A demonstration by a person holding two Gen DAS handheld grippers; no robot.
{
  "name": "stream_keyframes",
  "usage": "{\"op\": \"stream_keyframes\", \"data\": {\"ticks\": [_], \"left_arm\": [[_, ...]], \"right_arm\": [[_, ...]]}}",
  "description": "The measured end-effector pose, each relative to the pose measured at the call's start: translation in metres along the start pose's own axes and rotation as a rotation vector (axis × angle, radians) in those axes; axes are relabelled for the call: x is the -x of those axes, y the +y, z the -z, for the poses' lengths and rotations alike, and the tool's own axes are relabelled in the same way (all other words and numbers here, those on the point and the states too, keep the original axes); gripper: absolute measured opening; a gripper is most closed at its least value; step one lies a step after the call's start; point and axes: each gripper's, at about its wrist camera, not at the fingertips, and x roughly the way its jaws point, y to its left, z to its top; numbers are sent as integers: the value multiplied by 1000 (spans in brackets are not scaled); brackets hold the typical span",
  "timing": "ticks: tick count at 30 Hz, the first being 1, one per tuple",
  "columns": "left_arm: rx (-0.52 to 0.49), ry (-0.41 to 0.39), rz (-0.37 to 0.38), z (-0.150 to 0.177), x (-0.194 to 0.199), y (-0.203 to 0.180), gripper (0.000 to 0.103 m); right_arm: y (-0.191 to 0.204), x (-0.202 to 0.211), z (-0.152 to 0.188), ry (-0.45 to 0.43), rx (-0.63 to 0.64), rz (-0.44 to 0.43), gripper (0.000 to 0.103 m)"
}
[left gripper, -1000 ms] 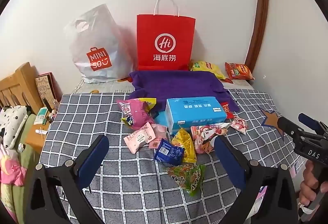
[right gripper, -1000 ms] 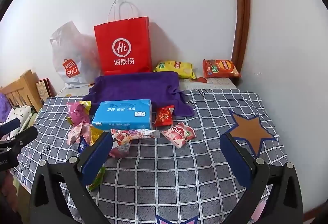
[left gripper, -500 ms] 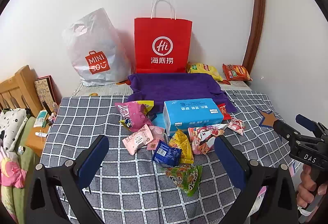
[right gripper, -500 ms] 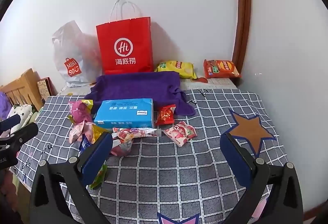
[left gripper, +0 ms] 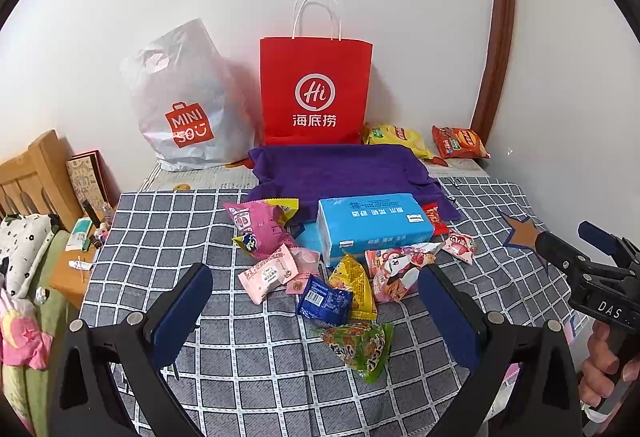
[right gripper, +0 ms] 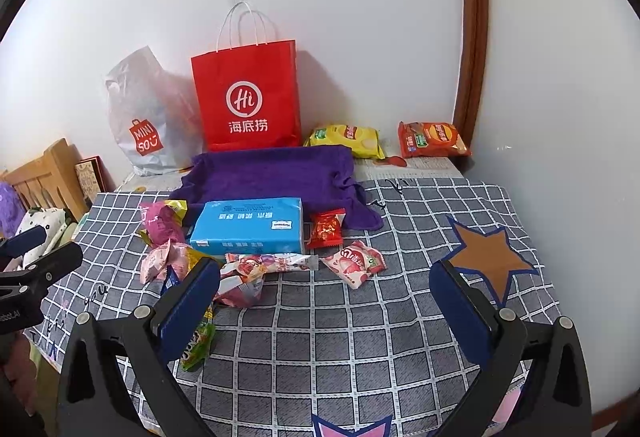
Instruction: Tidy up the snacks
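Both tools (left gripper: 314,311) (right gripper: 324,301) nearer snacks (left gripper: 324,301), spread.

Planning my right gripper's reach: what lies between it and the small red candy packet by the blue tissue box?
Only bare grey checked cloth lies between the right gripper and the red candy packet, per the right wrist view.

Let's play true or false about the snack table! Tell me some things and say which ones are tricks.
1. The red bag stands upright by the wall. True.
2. The left gripper is squeezing a snack. False: it is open and holds nothing.
3. The blue box lies in front of the purple cloth. True.
4. The orange chip bag is inside the red bag. False: it lies by the wall, near the wooden trim.
5. The right gripper is open. True.
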Motion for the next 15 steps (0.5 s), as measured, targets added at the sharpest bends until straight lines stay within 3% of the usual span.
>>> {"op": "stream_keyframes", "data": {"ticks": [15], "left_arm": [[-3, -2, 3, 0, 1, -2, 103]], "right_arm": [[-1, 1, -1, -1, -1, -5, 103]]}}
